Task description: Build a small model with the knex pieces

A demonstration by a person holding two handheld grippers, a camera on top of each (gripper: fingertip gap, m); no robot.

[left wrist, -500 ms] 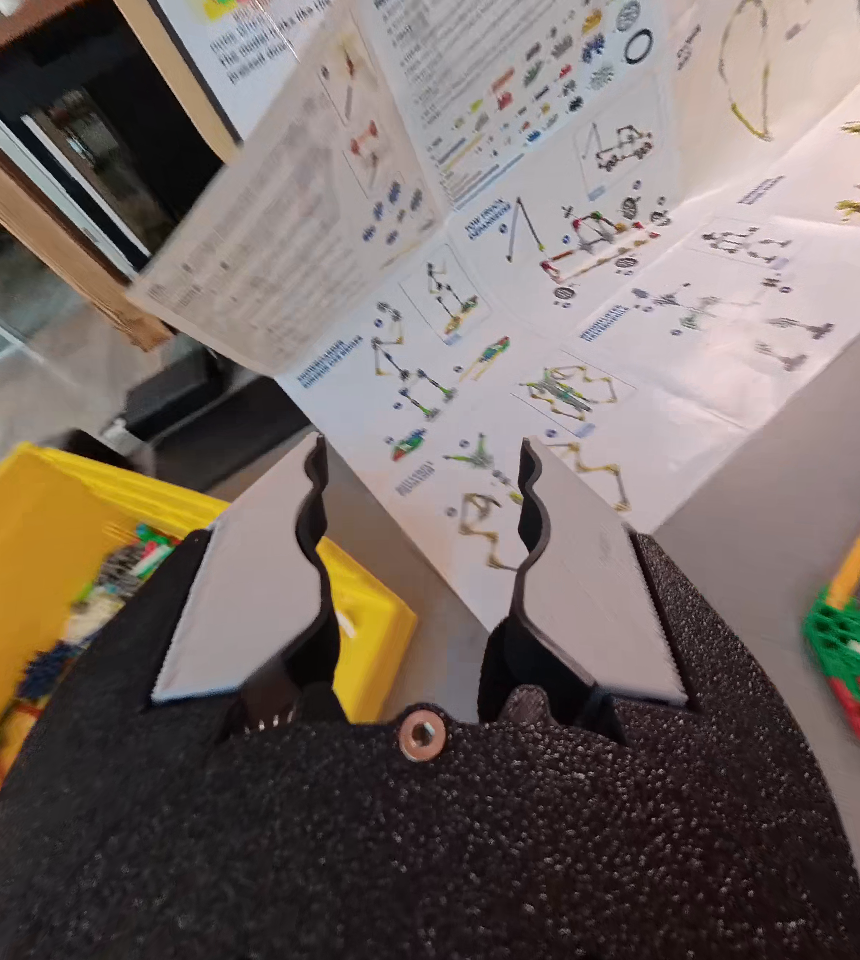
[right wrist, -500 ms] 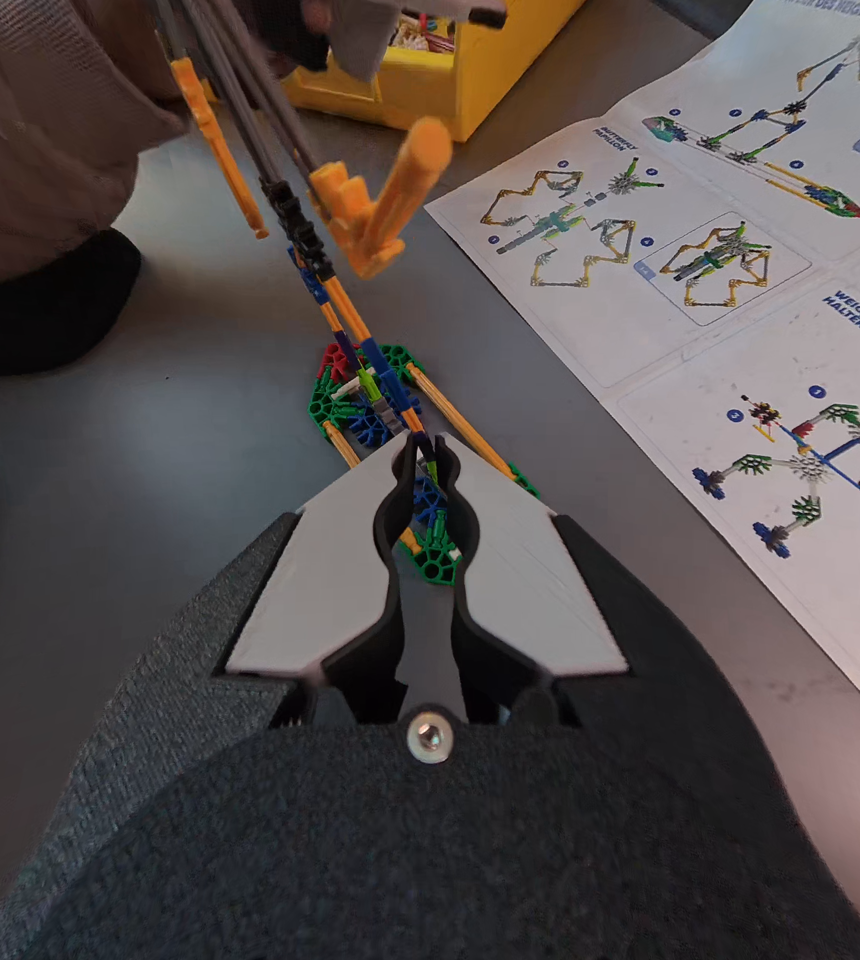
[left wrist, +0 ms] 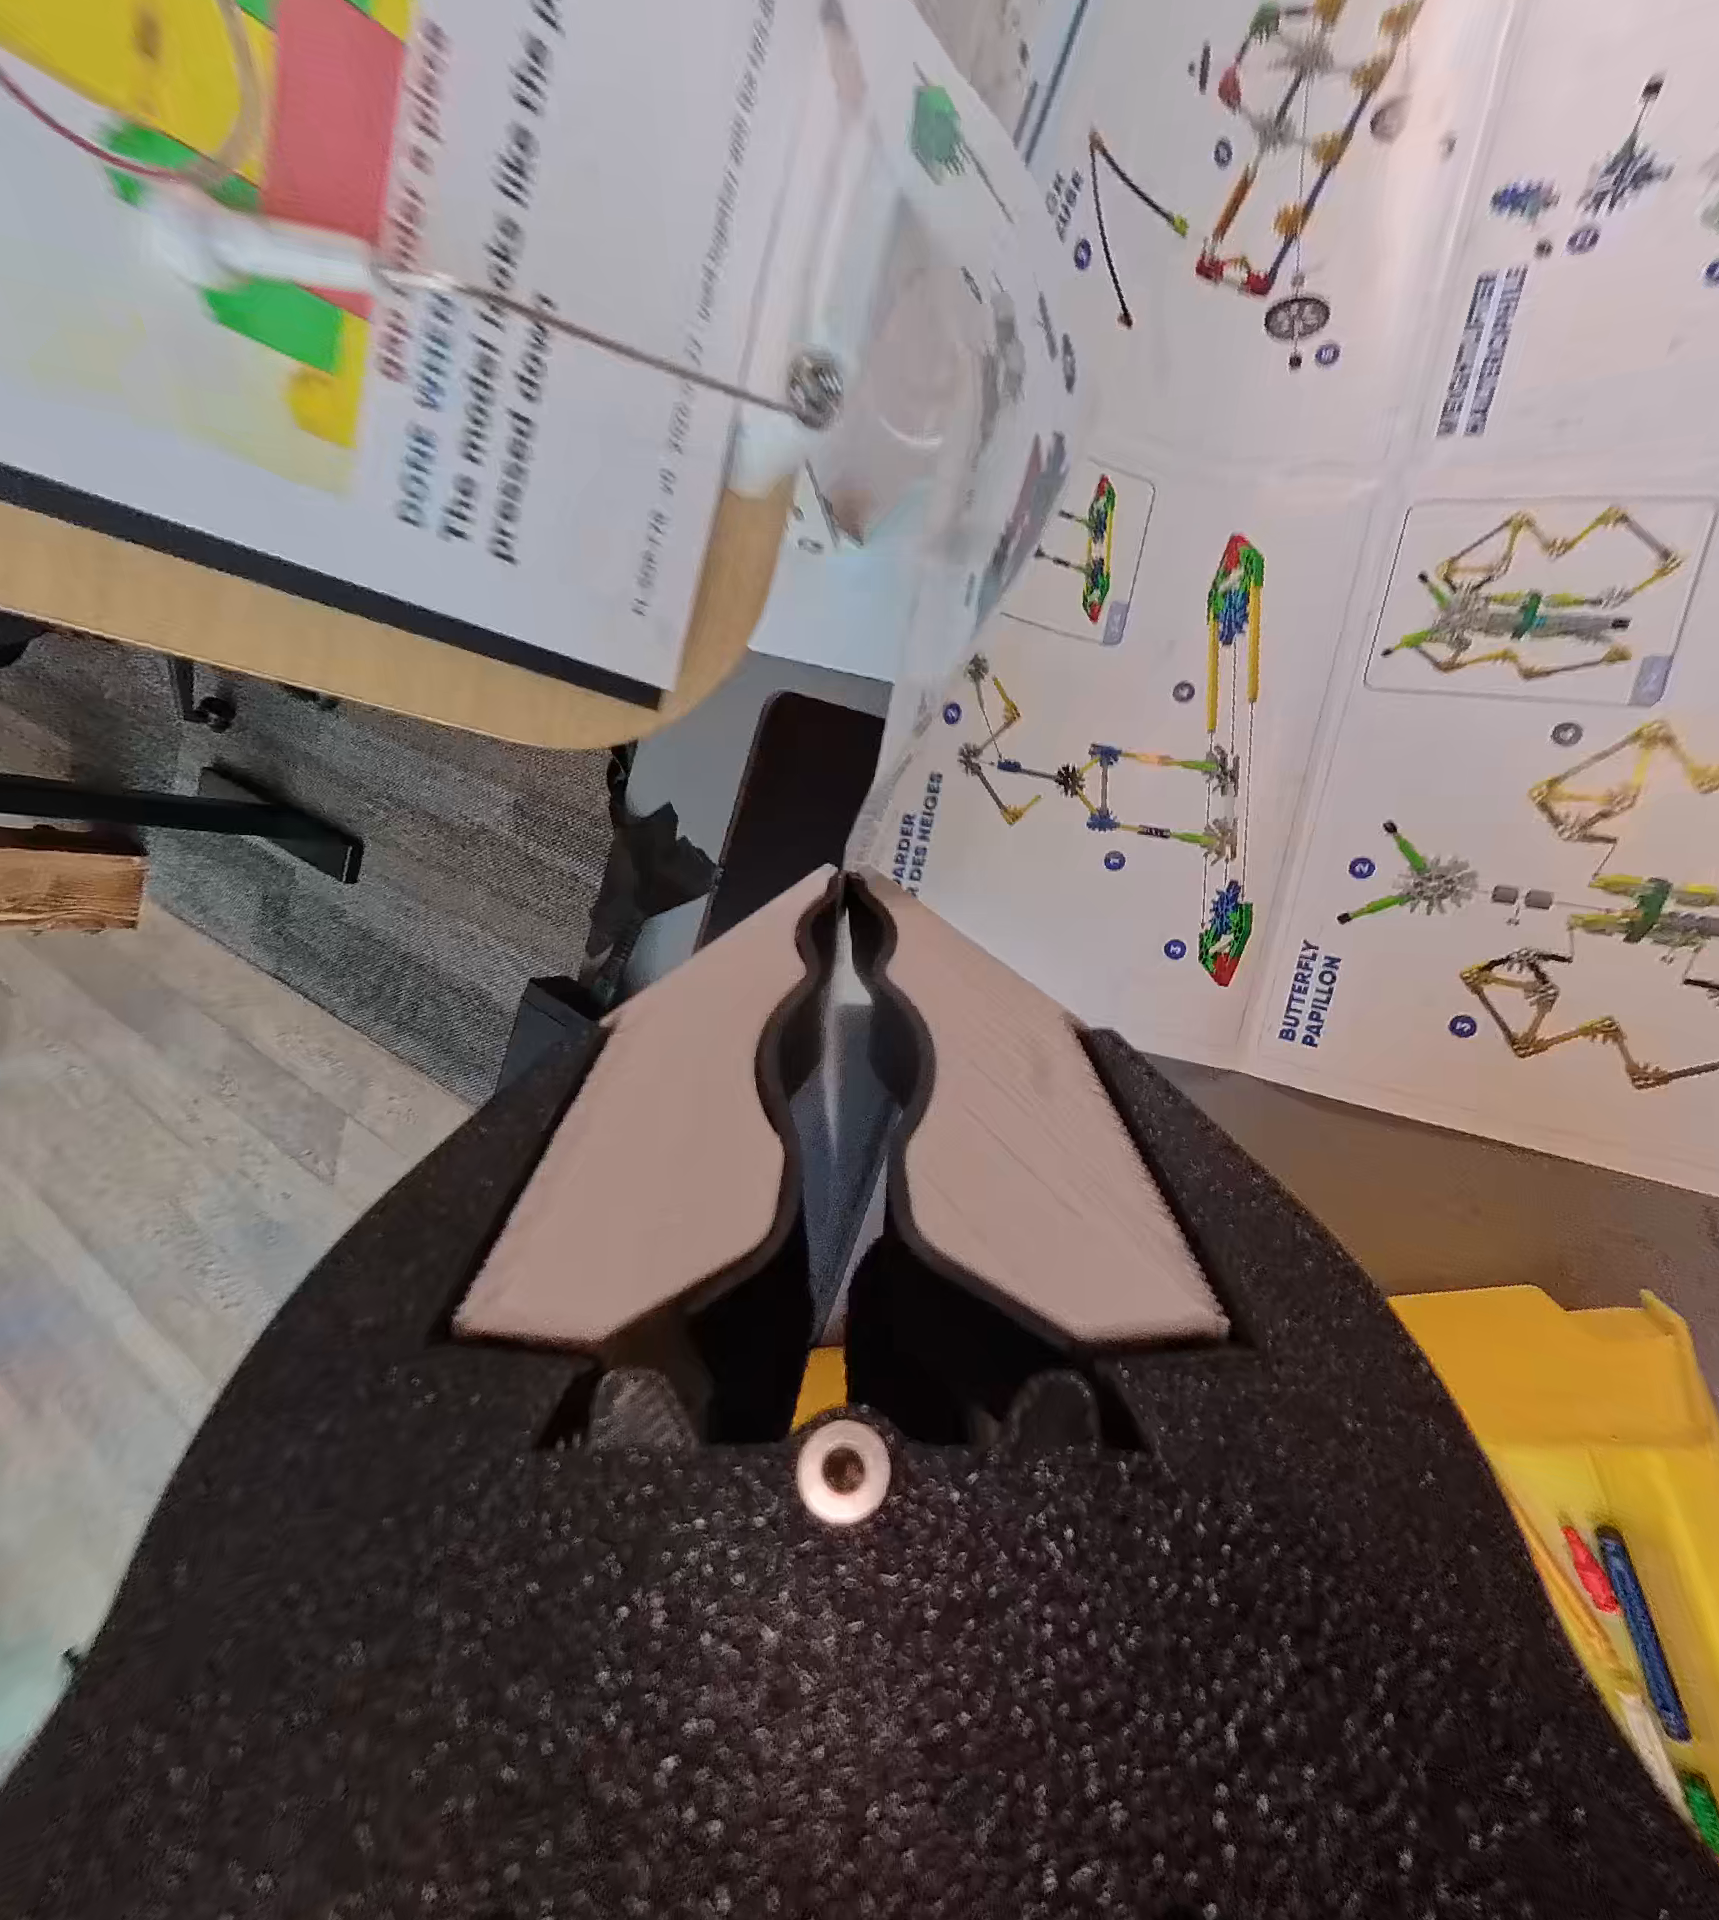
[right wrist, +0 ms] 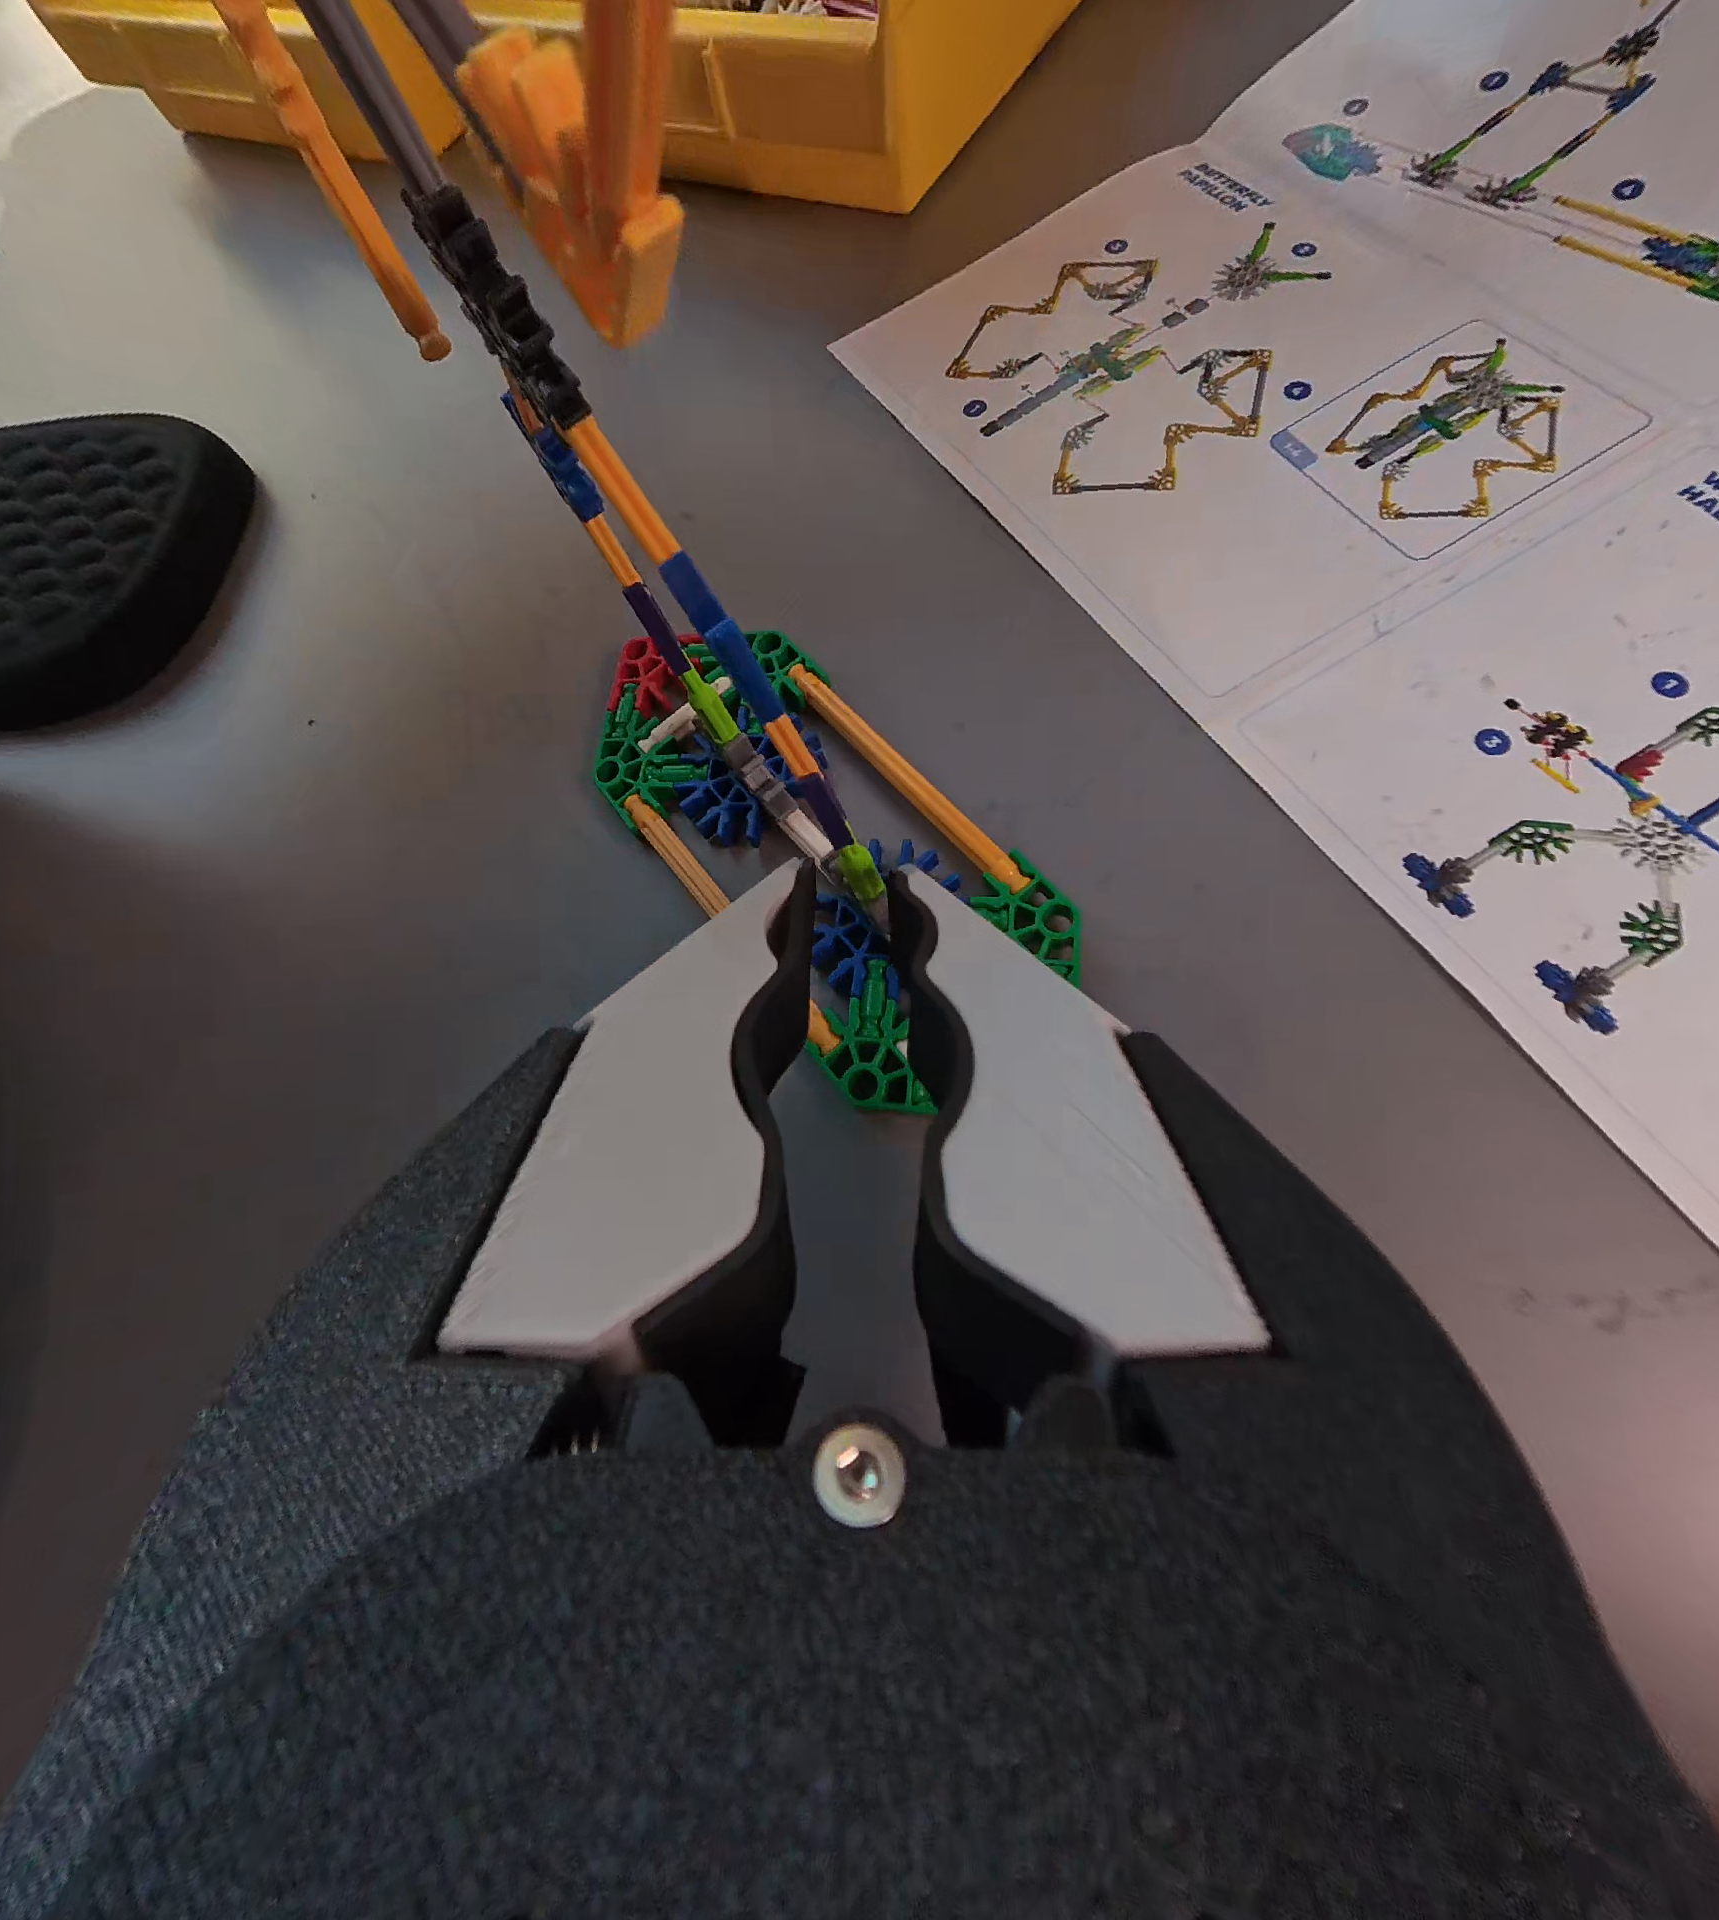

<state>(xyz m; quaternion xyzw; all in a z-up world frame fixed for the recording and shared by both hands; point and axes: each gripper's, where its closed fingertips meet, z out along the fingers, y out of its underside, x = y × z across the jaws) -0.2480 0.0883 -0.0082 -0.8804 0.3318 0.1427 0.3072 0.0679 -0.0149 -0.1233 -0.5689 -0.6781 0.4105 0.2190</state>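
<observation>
My right gripper point(right wrist: 850, 883) is shut on the lime-green and grey end of a long rod model point(right wrist: 626, 540) made of orange, blue, black and grey pieces. The model slants up and away to the top left, over a flat model point(right wrist: 709, 769) of green, blue and red connectors lying on the grey table. My left gripper point(left wrist: 844, 883) is shut at the left edge of the big white instruction sheet point(left wrist: 1406, 727). A thin white strip of paper shows between its jaws. The sheet also lies at the right in the right wrist view point(right wrist: 1354, 468).
A yellow parts bin point(right wrist: 793, 156) stands at the far edge of the table and shows at lower right in the left wrist view point(left wrist: 1582, 1455). A black mesh pad point(right wrist: 55, 561) lies at the left. A wooden board with a printed poster point(left wrist: 315, 364) hangs over the floor.
My left gripper has swung to the sheet's edge and gone from open to shut. My right gripper still holds the rod model, now seen closer to the bin.
</observation>
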